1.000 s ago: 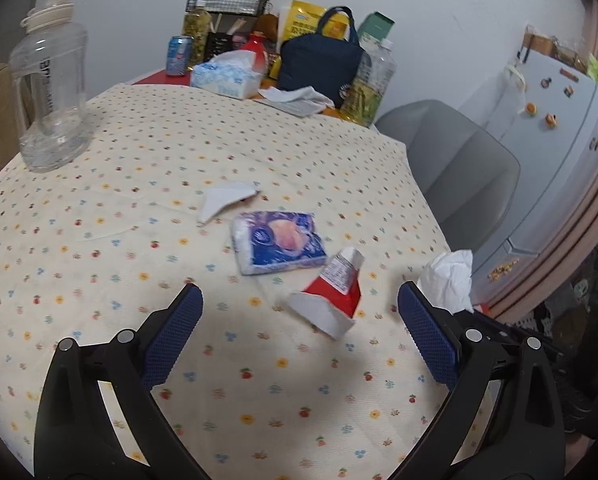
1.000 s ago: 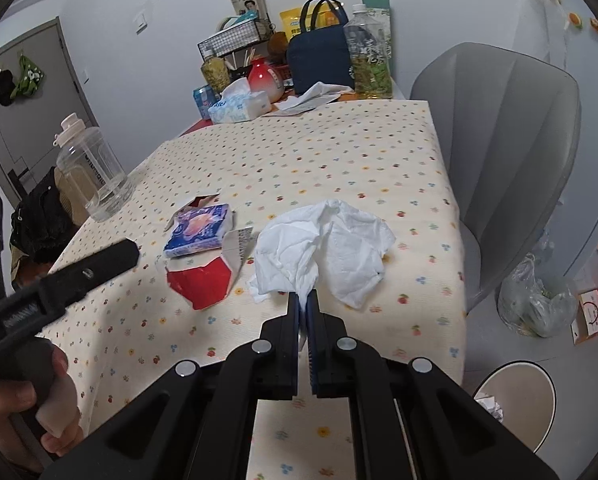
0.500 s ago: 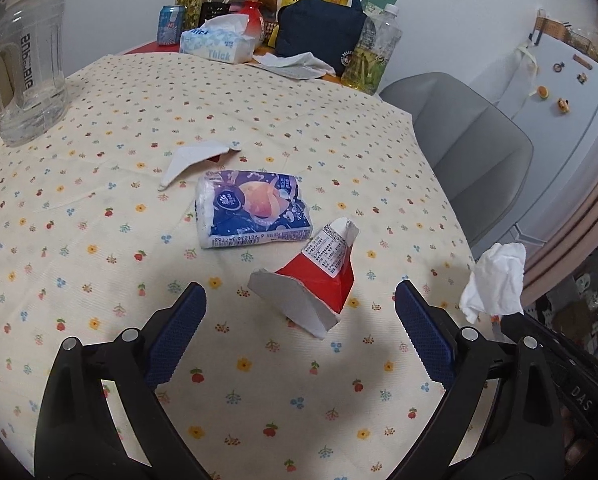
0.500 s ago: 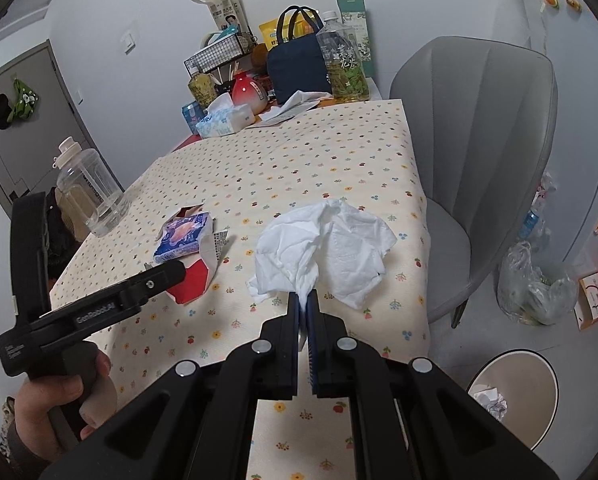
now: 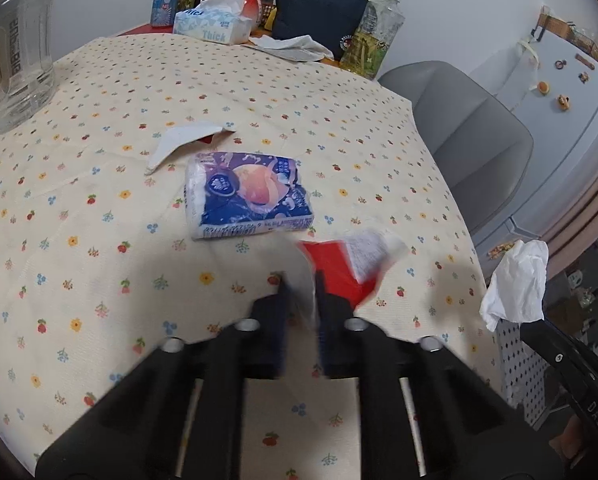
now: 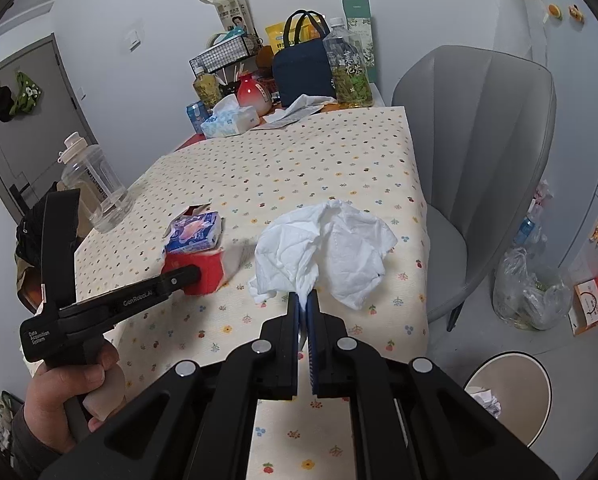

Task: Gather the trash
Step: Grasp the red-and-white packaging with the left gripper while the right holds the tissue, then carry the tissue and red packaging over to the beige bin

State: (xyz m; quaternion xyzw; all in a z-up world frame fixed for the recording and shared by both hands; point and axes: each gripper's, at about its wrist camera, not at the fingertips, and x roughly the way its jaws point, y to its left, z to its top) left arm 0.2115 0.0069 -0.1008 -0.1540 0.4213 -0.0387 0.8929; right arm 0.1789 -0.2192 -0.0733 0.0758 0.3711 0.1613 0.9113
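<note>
Left fingers (image 5: 299, 292), wide before, closing on red wrapper (image 5: 339, 268); right fingers (image 6: 304, 300) grip tissue (image 6: 327, 248).

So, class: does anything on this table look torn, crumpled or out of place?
Yes. A torn red carton lies open-ended near the tissue pack, with the left gripper closing on its white flap. A torn white scrap lies beyond the pack. The right gripper pinches a crumpled tissue.

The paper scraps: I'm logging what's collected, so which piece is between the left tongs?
The red and white torn carton: the left tongs are closing on its white edge. The white scrap lies untouched beyond the blue pack.
</note>
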